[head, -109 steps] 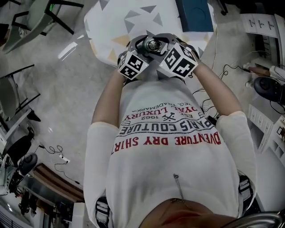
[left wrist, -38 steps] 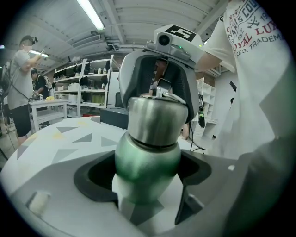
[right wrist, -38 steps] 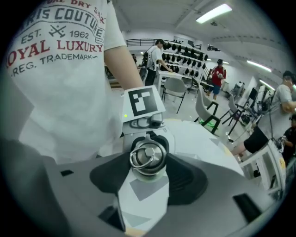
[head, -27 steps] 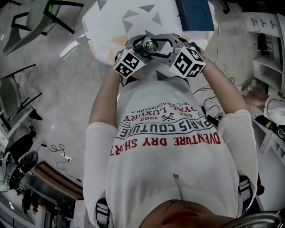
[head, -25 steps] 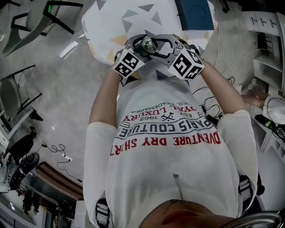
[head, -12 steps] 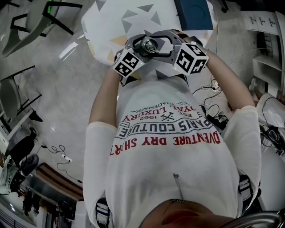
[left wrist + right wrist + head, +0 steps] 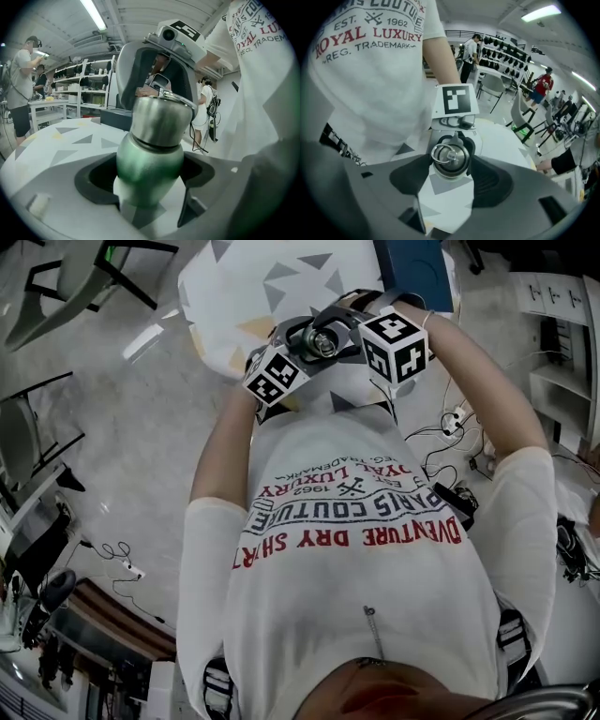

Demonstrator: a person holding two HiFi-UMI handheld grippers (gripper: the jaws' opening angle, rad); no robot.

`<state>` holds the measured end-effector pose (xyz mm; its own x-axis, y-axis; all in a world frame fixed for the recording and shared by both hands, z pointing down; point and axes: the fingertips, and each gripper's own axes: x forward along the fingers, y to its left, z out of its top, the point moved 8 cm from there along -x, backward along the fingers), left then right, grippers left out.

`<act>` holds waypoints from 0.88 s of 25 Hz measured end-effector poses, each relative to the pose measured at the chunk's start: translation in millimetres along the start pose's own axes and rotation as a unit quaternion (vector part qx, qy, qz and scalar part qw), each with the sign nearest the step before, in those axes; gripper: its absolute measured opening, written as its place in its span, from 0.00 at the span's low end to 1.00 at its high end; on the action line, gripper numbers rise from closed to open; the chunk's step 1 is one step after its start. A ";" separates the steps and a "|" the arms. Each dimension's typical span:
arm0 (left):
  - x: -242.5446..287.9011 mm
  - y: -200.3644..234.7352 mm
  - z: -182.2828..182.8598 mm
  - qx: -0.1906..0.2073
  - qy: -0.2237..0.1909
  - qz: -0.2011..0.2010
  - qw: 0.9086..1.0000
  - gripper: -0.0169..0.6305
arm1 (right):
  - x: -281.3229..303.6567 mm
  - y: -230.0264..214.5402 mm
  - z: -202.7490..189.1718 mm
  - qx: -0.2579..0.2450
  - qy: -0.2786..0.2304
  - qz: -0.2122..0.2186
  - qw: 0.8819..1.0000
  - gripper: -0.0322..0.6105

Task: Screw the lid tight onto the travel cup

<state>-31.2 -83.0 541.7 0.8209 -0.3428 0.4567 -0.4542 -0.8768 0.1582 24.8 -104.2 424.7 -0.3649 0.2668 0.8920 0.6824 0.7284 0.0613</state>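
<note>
**Left tool clamping the cup, right tool standing wide around the lid**

The person is holding both tools close together in front of the chest, over the near edge of a white table that is showing grey and yellow triangles. The left tool is pinching the green travel cup low on its body, one jaw pressing on each side, and the cup is rising upright out of the jaws. Whether the bottom of the cup is resting on the table is hidden behind the jaws.

The steel lid is sitting on top of the cup, with no gap showing at the seam where it is meeting the green body. A metal ring is lying flat on the top of the lid.

The right tool is reaching in from the person's right and is standing spread wide, with the lid lying between its two dark pads. The pads are sitting just beside the lid on either side and are not squeezing it. The two tools are facing each other, and each is appearing in the other's view just behind the cup.

A dark blue box is lying on the far part of the table, well apart from the cup.
</note>
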 end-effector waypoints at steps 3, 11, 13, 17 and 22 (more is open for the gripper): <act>0.3 -0.3 -0.1 -0.001 0.001 -0.001 1.000 0.64 | 3.9 -2.0 -0.8 -0.012 0.008 0.014 1.000 0.46; 2.1 0.0 -0.5 -0.002 0.000 -0.002 1.000 0.64 | 4.0 1.6 -8.6 0.079 -0.037 -0.041 0.995 0.44; 1.8 0.1 -0.2 -0.003 0.000 -0.003 1.000 0.64 | 3.7 4.4 -10.6 0.123 -0.057 -0.072 0.988 0.44; 0.4 0.9 -0.7 -0.004 -0.001 -0.003 1.000 0.64 | 5.3 10.5 -9.7 0.193 -0.070 -0.140 0.969 0.44; 0.1 -0.2 -4.0 -0.008 0.000 -0.005 1.000 0.64 | 10.2 20.8 -7.4 0.279 -0.083 -0.218 0.931 0.43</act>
<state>-32.3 -81.5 545.2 0.8254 -0.3339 0.4551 -0.4516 -0.8744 0.1775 39.9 -91.1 438.4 -0.6551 -0.0713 0.7522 0.0278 0.9926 0.1182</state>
